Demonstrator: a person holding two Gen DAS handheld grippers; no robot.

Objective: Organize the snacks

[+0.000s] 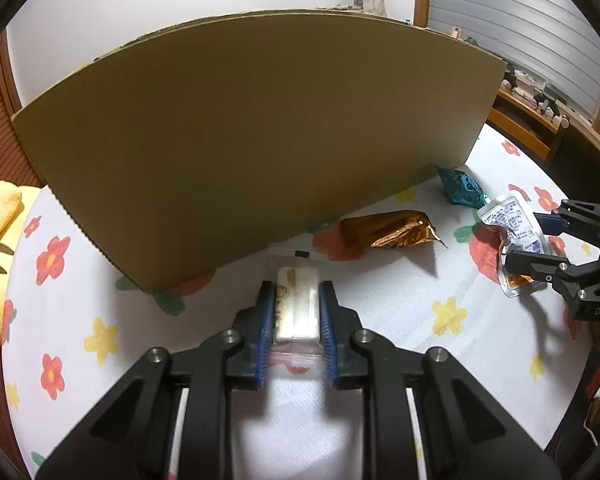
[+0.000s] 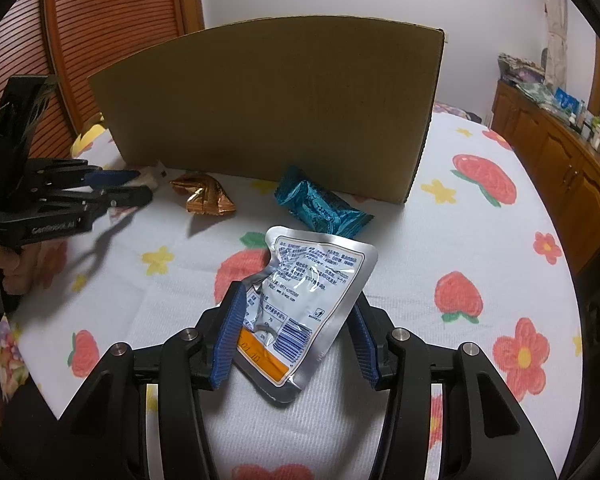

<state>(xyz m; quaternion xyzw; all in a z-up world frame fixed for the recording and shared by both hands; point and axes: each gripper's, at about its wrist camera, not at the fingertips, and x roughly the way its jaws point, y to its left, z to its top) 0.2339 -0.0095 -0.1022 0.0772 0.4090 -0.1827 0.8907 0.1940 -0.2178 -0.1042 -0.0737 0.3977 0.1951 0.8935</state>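
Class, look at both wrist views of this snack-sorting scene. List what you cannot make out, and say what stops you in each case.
1. Inside of the cardboard box: both views, hidden by its tall near wall.
2. Printed text on the silver pouch: right wrist view, too small to read.
3. Clear-wrapped snack in the left claw: left wrist view, its lower end hidden between the fingers.
4. Right claw grip on the pouch: right finger hidden behind the pouch.

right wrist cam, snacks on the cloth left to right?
Small white packet in the left tongs → copper foil wrapper → teal wrapper. The silver pouch in the right tongs overlaps the teal one's span, so it is left out.
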